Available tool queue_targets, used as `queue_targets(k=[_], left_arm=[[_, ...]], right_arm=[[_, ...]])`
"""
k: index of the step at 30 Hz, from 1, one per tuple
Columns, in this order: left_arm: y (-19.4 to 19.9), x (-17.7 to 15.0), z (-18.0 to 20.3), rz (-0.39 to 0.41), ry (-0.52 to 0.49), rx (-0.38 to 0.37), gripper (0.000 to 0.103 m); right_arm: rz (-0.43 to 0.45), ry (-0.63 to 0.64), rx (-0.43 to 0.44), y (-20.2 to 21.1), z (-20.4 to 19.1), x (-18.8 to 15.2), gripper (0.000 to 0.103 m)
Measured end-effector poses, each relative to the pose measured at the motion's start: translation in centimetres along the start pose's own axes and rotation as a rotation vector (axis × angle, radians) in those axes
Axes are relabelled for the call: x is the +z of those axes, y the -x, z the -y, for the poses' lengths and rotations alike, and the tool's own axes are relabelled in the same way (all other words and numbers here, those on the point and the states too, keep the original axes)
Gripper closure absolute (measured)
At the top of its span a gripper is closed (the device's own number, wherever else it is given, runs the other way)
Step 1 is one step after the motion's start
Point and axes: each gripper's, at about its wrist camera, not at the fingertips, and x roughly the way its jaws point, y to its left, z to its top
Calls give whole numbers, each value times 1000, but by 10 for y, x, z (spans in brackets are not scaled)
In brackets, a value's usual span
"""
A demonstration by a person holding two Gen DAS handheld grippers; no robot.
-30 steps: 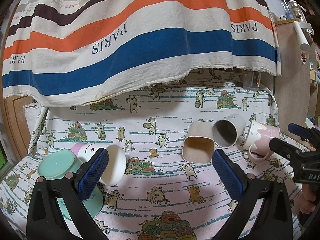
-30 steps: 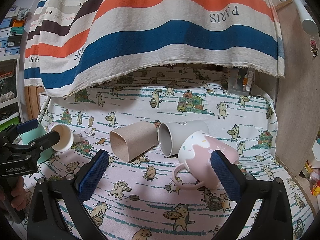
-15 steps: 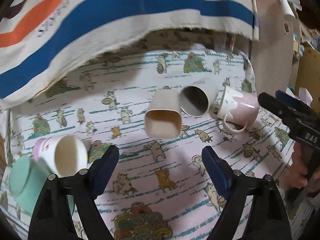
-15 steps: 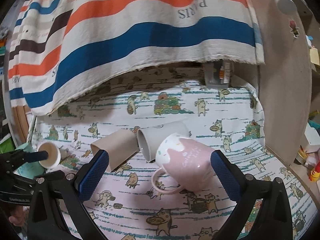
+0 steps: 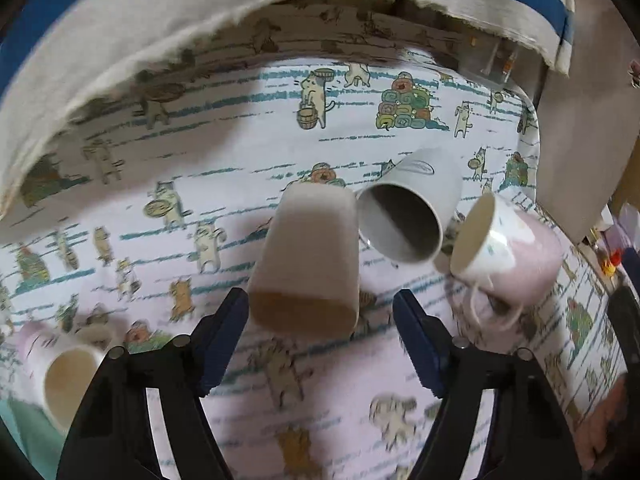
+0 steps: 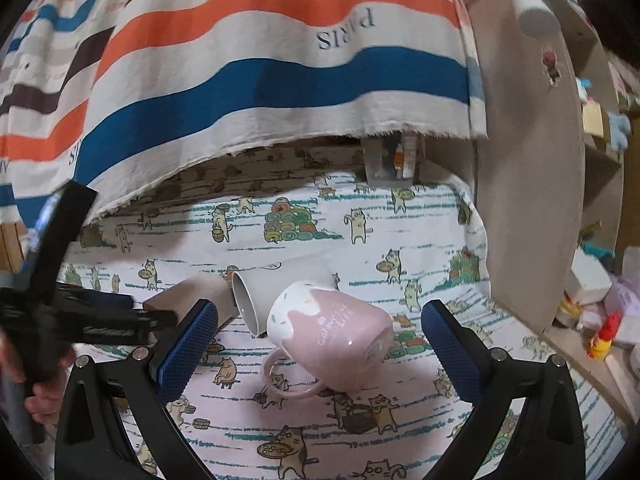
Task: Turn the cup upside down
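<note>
The left gripper (image 5: 320, 334), fingers spread wide and holding nothing, lines up on the open mouth of a beige square-sided plastic cup (image 5: 306, 264) lying on its side on the cat-print cloth surface (image 5: 224, 144); this looks like the approach step, with no grasp made yet. The next move likely calls for closing on the beige cup's walls, then lifting and turning it rim-down. Just right of the beige cup lies a grey cylindrical cup (image 5: 408, 216), touching or nearly so, which could be knocked. Beyond that lies a pink-and-white ceramic mug (image 6: 330, 330), framed by the right gripper (image 6: 318, 342), also open and empty. Left of the beige cup, a small white-and-pink cup (image 5: 66, 376) lies well apart
</note>
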Motion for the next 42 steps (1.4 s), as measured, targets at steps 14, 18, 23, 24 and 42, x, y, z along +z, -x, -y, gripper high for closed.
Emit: queue_targets(k=[14,18,23,24,42], left_arm=[[-27,34,-14,18,-104,37,13],[-39,35,-6,-27,-184,49,13],[-58,37,-5,-55,-171,47,13],[-62,37,-7,-68,-153,42,13],[22,-27,-21,7,44,104,36]], right_arm=[[-49,-98,26,-5,16,5,1],[-49,-78,22,-6,13,4,1],[-59,-67,20,-10,11,2,1],[-74,-67,23,-13,11,1,1],[-153,-119,25,-29,22,-3,1]])
